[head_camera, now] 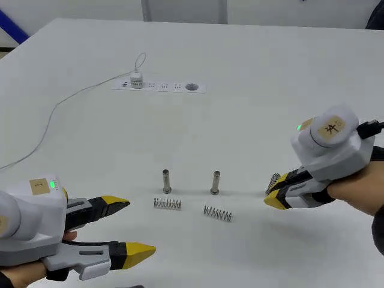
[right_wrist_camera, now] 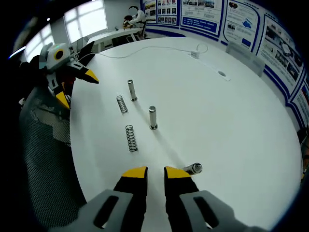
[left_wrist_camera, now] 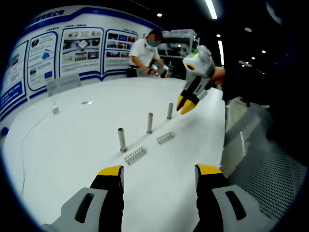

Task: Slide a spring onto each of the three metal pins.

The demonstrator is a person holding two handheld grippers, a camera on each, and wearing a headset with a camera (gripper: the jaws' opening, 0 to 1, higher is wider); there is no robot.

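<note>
Gaping empty, my left claw (head_camera: 137, 226) is hovering well left of the middle pin (head_camera: 215, 182); my right claw (head_camera: 270, 197), almost closed on nothing, right of it. Two springs (head_camera: 217, 213) are lying flat before and left of that pin, axes along the pin row. Light, squashy: I'm reckoning on gently pinching one end.

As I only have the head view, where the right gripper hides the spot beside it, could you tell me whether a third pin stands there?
Observer: Yes, the left gripper view shows a third pin upright beside the right gripper.
Operator: Is anything on it yet?
Observer: The right gripper view shows a spring coiled around it, apparently.
Operator: Is that gripper holding anything?
Observer: No, nothing sits between its fingers in its own view.
</note>
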